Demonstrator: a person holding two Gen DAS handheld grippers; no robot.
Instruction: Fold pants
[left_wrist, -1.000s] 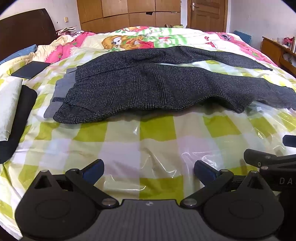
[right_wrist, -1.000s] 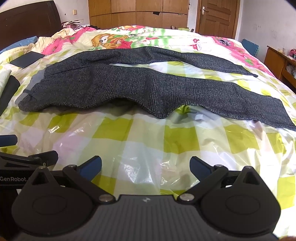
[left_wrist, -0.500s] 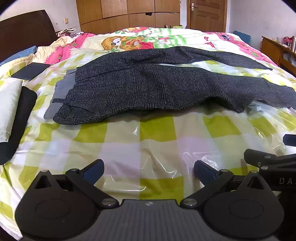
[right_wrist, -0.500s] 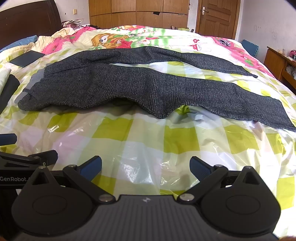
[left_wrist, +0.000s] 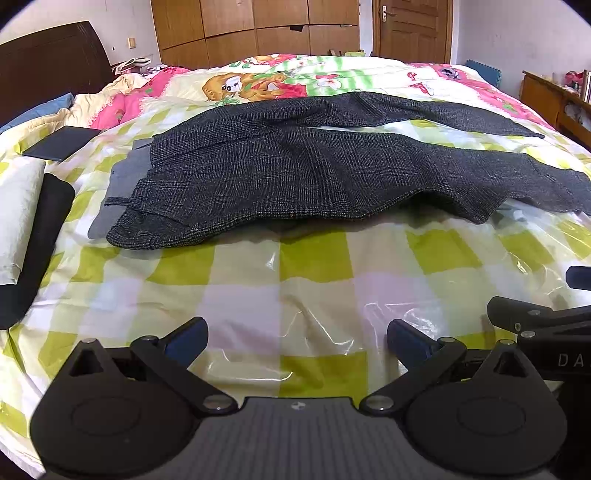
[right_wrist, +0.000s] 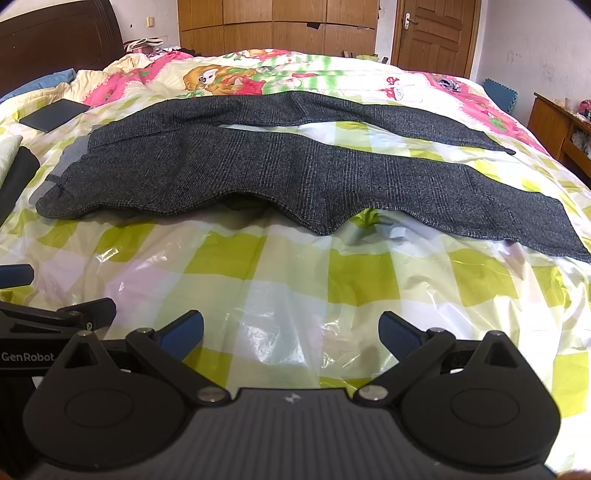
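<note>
Dark grey checked woollen pants (left_wrist: 314, 173) are lying spread out across a bed covered by a yellow-green and white checked sheet under clear plastic film (left_wrist: 314, 288), waistband toward the dark wooden headboard (left_wrist: 51, 62), the two legs splayed apart toward the foot. The left gripper (left_wrist: 297, 338) is hovering over bare sheet short of the pants, its blue-tipped fingers (left_wrist: 186, 336) spread wide and holding nothing. Beside it, the right gripper (right_wrist: 290, 330) is waiting likewise, its fingers parted and empty.
</note>
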